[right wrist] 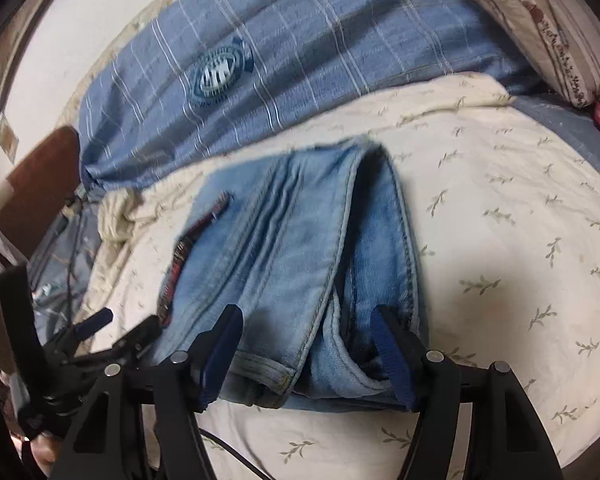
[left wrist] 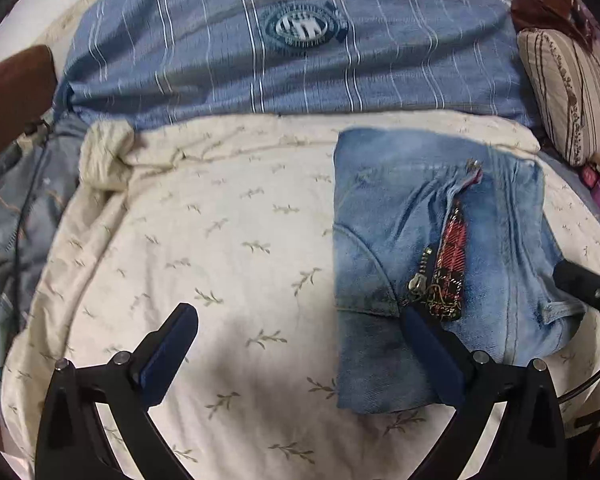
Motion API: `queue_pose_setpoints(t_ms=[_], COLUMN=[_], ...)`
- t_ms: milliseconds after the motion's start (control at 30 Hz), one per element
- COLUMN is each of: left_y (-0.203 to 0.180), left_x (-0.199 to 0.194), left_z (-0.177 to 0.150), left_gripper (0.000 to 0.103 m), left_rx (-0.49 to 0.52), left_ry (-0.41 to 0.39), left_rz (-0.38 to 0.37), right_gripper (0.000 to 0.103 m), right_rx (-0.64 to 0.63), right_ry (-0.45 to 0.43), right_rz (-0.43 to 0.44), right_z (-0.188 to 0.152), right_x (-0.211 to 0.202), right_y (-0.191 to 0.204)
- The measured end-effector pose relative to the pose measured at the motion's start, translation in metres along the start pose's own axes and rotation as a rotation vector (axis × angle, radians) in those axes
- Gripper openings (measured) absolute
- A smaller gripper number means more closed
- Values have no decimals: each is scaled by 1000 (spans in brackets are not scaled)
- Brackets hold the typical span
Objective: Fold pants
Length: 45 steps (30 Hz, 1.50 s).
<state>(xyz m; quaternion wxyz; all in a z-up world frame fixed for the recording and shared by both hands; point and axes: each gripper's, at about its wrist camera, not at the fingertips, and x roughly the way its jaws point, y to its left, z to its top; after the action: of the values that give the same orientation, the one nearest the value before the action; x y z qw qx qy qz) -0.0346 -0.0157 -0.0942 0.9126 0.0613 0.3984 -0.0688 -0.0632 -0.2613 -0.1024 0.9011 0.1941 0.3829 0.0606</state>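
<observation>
Left hand-held gripper (left wrist: 300,344) spread wide over the cream sheet (left wrist: 220,240), one finger at the folded jeans' (left wrist: 440,248) near edge. Right hand-held gripper (right wrist: 306,344) spread, straddling the hems (only the right wrist view shows this). Open sheet left; striped blue blanket (left wrist: 300,60) beyond.

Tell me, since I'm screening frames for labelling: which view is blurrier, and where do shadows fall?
Right wrist view: motion-smeared, jeans seams soft. Left wrist view: sharper, zipper crisp, gripper shadow darkening the sheet near its fingers. Both: fisheye-bent, dark corners.
</observation>
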Motion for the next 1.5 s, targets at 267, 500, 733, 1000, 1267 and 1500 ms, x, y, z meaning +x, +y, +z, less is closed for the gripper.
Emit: queue_pose_setpoints(t_ms=[267,500,733,1000,1267,1500], left_y=[6,6,4,4,5,5], left_x=[-18,-26,-28,-28,-26,-20], left_z=[7,11,12,14,14,12], left_gripper=[102,102,102,102,102,102], left_rx=[4,13,3,-5,-10,7], left_ry=[-93,-131,-131,-129,-117,-91], left_rz=[50,57,52,46,46,46], right_gripper=[70,71,72,73,73,73], right_rx=[-60,-67,-44,-31,7,108], right_ry=[-147,-162,-161,-169,-139,-106], right_rz=[1,6,4,5,-28,-4], right_z=[4,7,9,12,14,15], right_x=[-28,-28,-29,-31,-26,-23], right_y=[12,18,10,5,-7,-28])
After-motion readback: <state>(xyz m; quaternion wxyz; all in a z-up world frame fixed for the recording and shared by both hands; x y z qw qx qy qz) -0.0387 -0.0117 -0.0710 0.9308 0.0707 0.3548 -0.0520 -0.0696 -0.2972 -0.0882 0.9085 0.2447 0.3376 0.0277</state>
